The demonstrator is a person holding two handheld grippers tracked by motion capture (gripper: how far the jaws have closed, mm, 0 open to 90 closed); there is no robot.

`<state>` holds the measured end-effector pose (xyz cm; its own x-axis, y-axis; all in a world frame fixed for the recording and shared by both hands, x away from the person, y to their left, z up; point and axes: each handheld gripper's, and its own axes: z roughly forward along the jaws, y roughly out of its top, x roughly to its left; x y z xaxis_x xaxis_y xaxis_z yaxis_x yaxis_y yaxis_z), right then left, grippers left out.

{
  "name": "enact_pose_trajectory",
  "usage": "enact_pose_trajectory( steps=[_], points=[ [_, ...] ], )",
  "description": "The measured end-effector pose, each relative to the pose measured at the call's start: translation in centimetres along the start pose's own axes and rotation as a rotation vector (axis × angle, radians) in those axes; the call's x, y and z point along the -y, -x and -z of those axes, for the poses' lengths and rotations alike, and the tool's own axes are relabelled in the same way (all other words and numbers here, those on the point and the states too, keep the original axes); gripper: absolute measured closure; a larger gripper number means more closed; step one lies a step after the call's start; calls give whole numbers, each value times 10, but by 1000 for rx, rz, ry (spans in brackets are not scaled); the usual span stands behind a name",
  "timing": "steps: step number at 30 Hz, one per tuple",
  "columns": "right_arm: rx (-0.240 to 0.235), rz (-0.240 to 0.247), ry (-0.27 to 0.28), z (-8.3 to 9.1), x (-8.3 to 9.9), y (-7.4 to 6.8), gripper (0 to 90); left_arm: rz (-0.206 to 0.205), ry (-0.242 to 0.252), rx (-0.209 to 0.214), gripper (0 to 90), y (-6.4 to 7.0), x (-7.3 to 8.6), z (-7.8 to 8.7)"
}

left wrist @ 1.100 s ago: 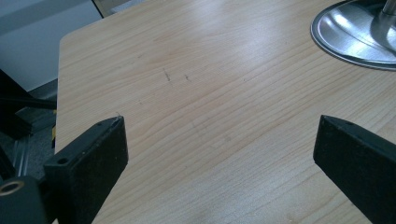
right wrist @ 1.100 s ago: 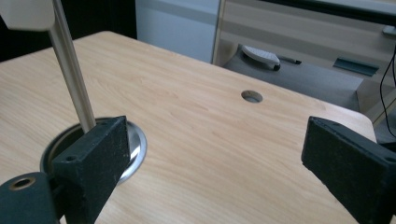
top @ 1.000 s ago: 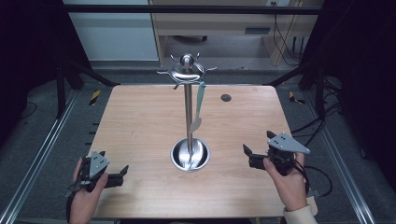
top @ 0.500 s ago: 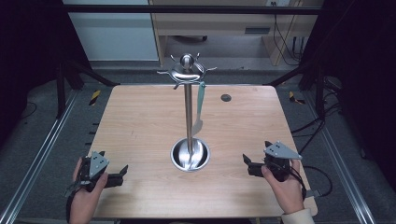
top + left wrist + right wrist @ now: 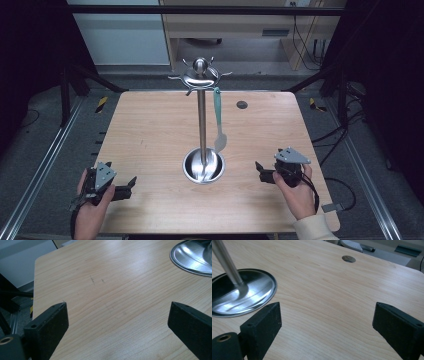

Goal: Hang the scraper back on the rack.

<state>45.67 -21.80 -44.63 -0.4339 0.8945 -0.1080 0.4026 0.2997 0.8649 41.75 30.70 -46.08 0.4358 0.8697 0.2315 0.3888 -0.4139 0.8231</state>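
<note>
A steel utensil stand rises from a round dish base in the middle of the wooden table. A teal-handled spoon hangs from one of the stand's top hooks. My left gripper rests low at the front left, open with nothing between its jaws. My right gripper sits at the front right, open and empty too. The base's rim lies at the top right of the left gripper view. The base and pole appear at the left of the right gripper view.
A small dark round cap sits in the table near its far right edge, also visible as a cap in the right gripper view. Metal frame rails run along both sides of the table.
My right gripper has dropped lower and drawn slightly back toward the table's front edge. The left gripper has stayed put.
</note>
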Motion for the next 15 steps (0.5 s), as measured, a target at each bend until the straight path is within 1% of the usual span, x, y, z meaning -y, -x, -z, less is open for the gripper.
enact_pose_trajectory(
  steps=[1, 4, 6, 8, 11, 12, 15],
  points=[
    [3, 1, -1, -2, 0, 1, 91, 0, -1, 0, 29, 0, 0, 0],
    [47, -2, 1, -10, 0, 5, 91, -1, -6, -3, 29, 0, 0, -1],
    [56, -7, 0, -15, 0, 7, 91, 5, -6, -17, 27, -1, 1, -1],
    [64, -15, -7, -21, 1, 8, 93, 12, -13, -23, 25, -3, 2, -1],
    [61, -42, -5, -30, 5, 9, 96, 19, -22, -25, 26, -4, 3, -2],
    [57, -49, -12, -33, 7, 8, 98, 20, -23, -26, 26, -4, 3, -2],
    [33, -74, -20, -34, 15, 8, 104, 19, -29, -22, 26, -3, 3, -3]
  ],
)
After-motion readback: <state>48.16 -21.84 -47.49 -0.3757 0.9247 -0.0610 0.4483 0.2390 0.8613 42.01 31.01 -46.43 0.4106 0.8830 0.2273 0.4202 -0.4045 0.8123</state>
